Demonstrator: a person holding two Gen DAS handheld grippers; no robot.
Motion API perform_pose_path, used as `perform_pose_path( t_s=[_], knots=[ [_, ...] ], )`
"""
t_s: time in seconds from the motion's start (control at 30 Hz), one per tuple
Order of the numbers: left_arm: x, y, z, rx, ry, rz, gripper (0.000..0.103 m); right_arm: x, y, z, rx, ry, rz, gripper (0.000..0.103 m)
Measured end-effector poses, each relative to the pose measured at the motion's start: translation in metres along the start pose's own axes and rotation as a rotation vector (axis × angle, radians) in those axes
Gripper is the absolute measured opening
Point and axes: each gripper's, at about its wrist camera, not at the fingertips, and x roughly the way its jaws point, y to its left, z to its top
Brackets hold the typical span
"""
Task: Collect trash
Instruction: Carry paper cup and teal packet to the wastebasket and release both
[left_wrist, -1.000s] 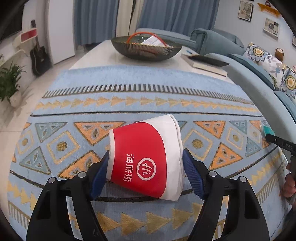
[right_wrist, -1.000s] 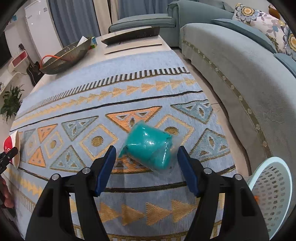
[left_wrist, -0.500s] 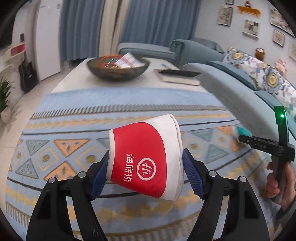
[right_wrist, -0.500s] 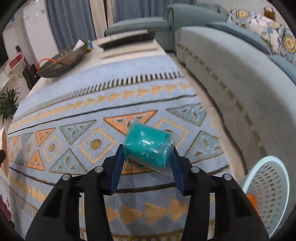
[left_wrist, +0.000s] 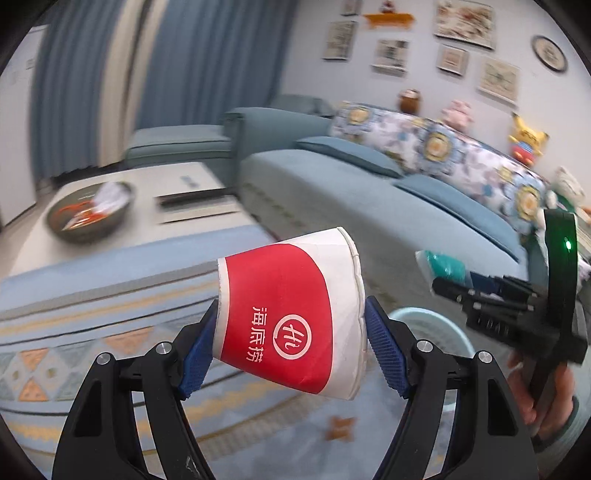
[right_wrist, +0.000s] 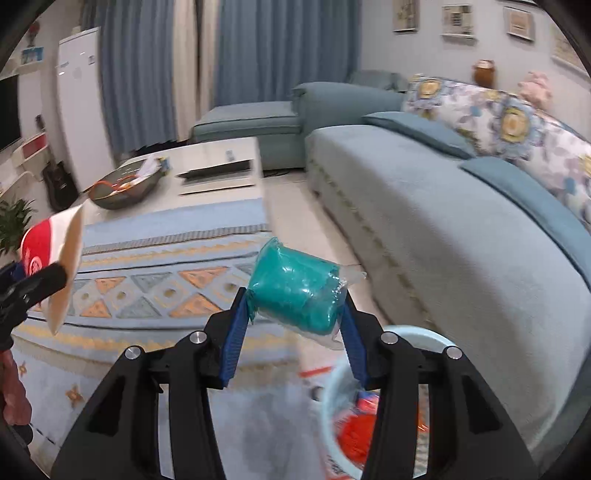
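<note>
My left gripper (left_wrist: 290, 326) is shut on a red and white paper cup (left_wrist: 291, 310), held on its side in the air above the patterned rug (left_wrist: 92, 325). My right gripper (right_wrist: 291, 321) is shut on a teal wad in clear plastic wrap (right_wrist: 297, 291), lifted off the rug. A pale blue laundry-style basket (right_wrist: 334, 391) with red and orange trash inside sits just below and right of the right gripper; its rim (left_wrist: 432, 321) shows behind the cup in the left wrist view. The right gripper with the teal wad (left_wrist: 445, 267) shows at right there.
A long blue-grey sofa (right_wrist: 443, 221) with floral cushions runs along the right. A low white coffee table (right_wrist: 218, 166) stands behind the rug with a dark bowl (right_wrist: 123, 188) and flat books on it. A guitar (right_wrist: 59, 182) and plant (right_wrist: 14, 218) stand at far left.
Both grippers have lifted their loads off the rug and swung right, toward the basket. The right gripper closed on the teal wad a second ago. The views are motion-blurred.
</note>
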Motion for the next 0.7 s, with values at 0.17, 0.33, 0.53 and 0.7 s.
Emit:
perform_pose_path(
  t_s=[0.17, 0.33, 0.53, 0.7],
  knots=[
    [0.04, -0.072, -0.004, 0.045, 0.083, -0.091, 0.072, -0.005, -0.073, -0.033, 0.178, 0.049, -0.077, 0.044],
    [0.086, -0.132, -0.018, 0.112, 0.144, -0.136, 0.073, 0.009, -0.146, -0.059, 0.373, 0.145, -0.136, 0.044],
    [0.143, -0.179, -0.041, 0.155, 0.239, -0.168, 0.073, 0.024, -0.184, -0.081, 0.463, 0.228, -0.177, 0.046],
    [0.185, -0.195, -0.065, 0.172, 0.332, -0.174, 0.074, 0.055, -0.202, -0.105, 0.552, 0.344, -0.155, 0.048]
  ],
)
